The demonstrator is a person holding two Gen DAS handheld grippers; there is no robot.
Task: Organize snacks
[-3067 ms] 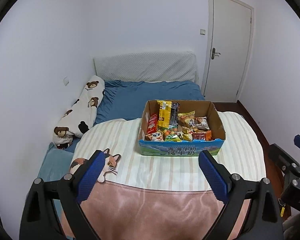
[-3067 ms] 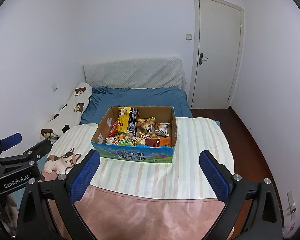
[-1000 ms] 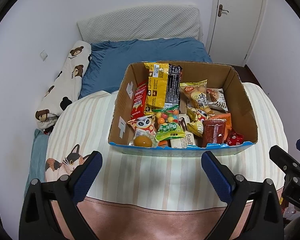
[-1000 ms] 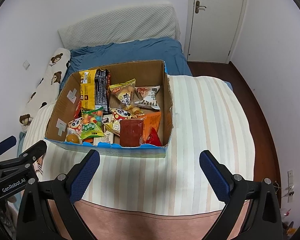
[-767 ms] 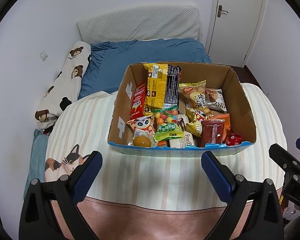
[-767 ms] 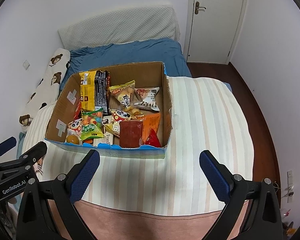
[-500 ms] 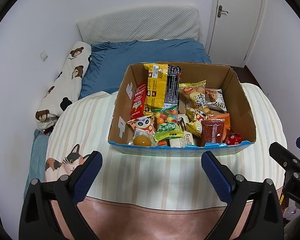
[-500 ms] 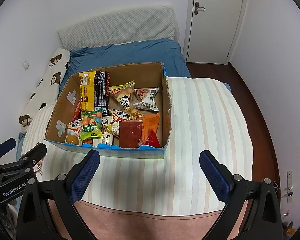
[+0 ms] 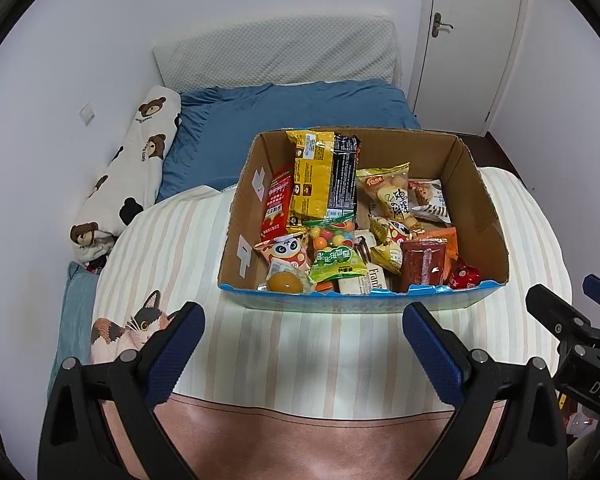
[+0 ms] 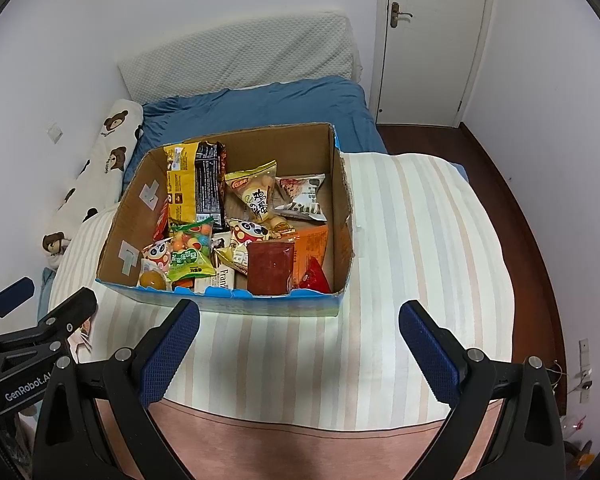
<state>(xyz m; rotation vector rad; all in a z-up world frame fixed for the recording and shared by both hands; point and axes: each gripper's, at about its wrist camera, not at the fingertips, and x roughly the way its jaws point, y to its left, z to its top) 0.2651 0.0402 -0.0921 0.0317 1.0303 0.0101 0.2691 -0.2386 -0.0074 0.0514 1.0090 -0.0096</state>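
Still both tongs, left [image 9: 303, 338] and right [image 10: 299, 334], wide and empty, slightly nearer the unmoved snack box [image 9: 478, 196]

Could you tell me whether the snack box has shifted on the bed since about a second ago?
No. The box sits at the same spot on the striped blanket, equally near the cat print.

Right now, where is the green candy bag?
In the left wrist view, the green candy bag lies in the cardboard box, front-left, beside the panda packet.
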